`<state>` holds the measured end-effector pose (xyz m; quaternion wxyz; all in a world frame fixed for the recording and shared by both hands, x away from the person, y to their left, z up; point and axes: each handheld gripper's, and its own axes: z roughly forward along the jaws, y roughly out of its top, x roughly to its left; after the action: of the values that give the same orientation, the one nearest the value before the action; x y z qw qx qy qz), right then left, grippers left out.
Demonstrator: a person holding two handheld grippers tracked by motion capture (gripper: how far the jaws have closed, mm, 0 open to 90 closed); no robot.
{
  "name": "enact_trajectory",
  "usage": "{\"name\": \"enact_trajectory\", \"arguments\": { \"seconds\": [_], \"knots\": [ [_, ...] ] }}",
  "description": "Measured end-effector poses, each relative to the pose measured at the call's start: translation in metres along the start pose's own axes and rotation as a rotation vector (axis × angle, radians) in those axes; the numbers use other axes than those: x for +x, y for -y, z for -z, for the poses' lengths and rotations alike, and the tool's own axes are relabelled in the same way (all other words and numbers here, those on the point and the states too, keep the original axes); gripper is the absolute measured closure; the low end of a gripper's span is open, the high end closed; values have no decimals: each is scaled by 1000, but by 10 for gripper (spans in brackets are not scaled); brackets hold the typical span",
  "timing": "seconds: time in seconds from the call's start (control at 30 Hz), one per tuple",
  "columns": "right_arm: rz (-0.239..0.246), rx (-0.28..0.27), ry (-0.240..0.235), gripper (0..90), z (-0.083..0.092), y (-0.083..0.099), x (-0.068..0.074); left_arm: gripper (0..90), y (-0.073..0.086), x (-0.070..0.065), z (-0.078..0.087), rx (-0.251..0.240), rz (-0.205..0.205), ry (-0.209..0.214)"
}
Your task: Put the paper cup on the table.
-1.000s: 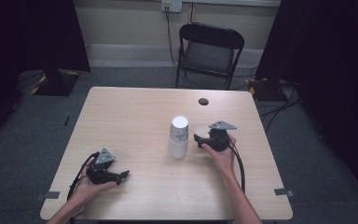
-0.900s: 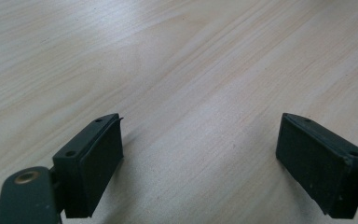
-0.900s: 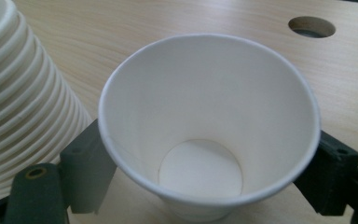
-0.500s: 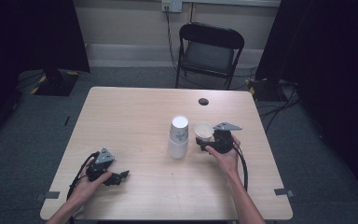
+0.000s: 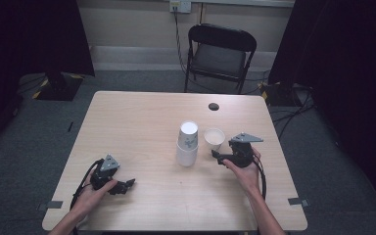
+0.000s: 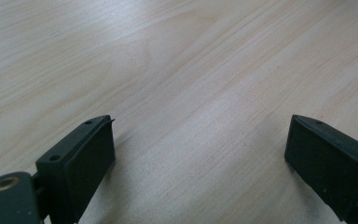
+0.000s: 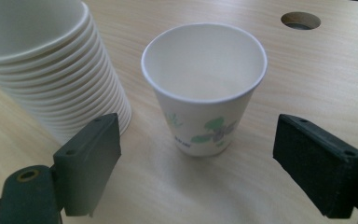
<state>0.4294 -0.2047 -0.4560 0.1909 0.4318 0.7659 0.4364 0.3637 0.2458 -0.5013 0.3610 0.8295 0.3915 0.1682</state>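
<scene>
The cup stands upright on the counter, just right of the upside-down cup stack and apart from it. It lies straight ahead of the right tongs, whose jaws have just been opening and gape wide, empty. The left tongs, far off, also gape over bare wood. The stack's top is cut off in the right gripper view.

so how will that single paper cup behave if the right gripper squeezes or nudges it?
The single paper cup is thin-walled and empty, so probably very light and easily crushed. Narrow base, wider rim: a high nudge likely tips it. Then it could roll in an arc.
</scene>
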Motion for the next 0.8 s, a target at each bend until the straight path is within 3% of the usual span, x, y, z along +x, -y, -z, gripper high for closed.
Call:
{"name": "enact_trajectory", "arguments": {
  "seconds": [0.3,0.47,0.8],
  "knots": [
    [-48,0,-9,148,33,22,1,73,0,1,0,4,0,-3],
    [-40,19,8,148,46,36,4,72,0,2,1,3,-5,-3],
    [2,176,13,158,47,70,11,68,0,2,1,3,-2,-3]
  ]
}}
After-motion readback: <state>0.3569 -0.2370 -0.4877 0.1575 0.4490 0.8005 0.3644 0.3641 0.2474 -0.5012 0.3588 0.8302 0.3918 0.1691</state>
